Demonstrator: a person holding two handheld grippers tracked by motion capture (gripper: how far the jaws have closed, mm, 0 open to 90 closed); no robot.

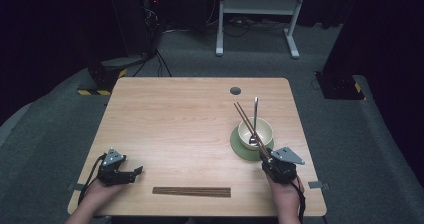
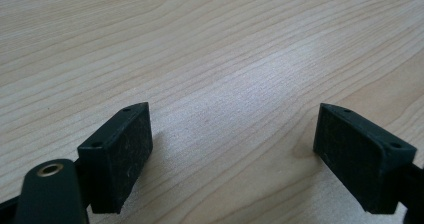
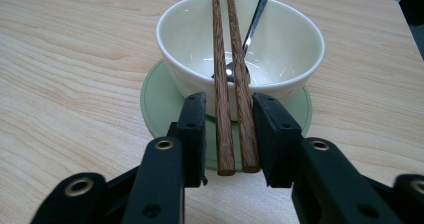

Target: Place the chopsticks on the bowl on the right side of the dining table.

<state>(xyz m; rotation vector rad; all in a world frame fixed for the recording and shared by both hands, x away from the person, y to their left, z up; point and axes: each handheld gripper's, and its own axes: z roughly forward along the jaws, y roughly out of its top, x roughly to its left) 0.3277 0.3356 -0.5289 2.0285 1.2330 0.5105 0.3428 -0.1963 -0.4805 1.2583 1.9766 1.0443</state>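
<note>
In the high view, a cream bowl (image 1: 255, 133) sat on a pale green saucer (image 1: 239, 146) toward the near right part of the wooden table (image 1: 190, 124). A metal spoon (image 1: 254, 121) stood in the bowl, its handle leaning away over the far rim. The right gripper (image 1: 267, 158) was just on the near side of the saucer, closed on a pair of brown chopsticks (image 1: 247, 124) that slanted up and across the bowl. Well to the left of the bowl, near the table's front edge, the left gripper (image 1: 138, 171) rested in a hand with its jaws apart. A dark wooden strip (image 1: 191, 191) lay flat along the front edge, between the two grippers. A small dark round grommet (image 1: 235, 90) sat beyond the bowl.

In the left gripper view, the left gripper (image 2: 232, 149) had its jaws spread wide over bare wood grain, gripping nothing.

In the right gripper view, the right gripper (image 3: 228, 136) pinched the two chopsticks (image 3: 229, 84) side by side between its pads, their blunt ends just short of the bowl (image 3: 200, 39). The sticks ran over the bowl's near rim; the spoon (image 3: 252, 29) lay inside, and the saucer (image 3: 157, 101) ringed the bowl's base.

No writing or brand could be read anywhere.
</note>
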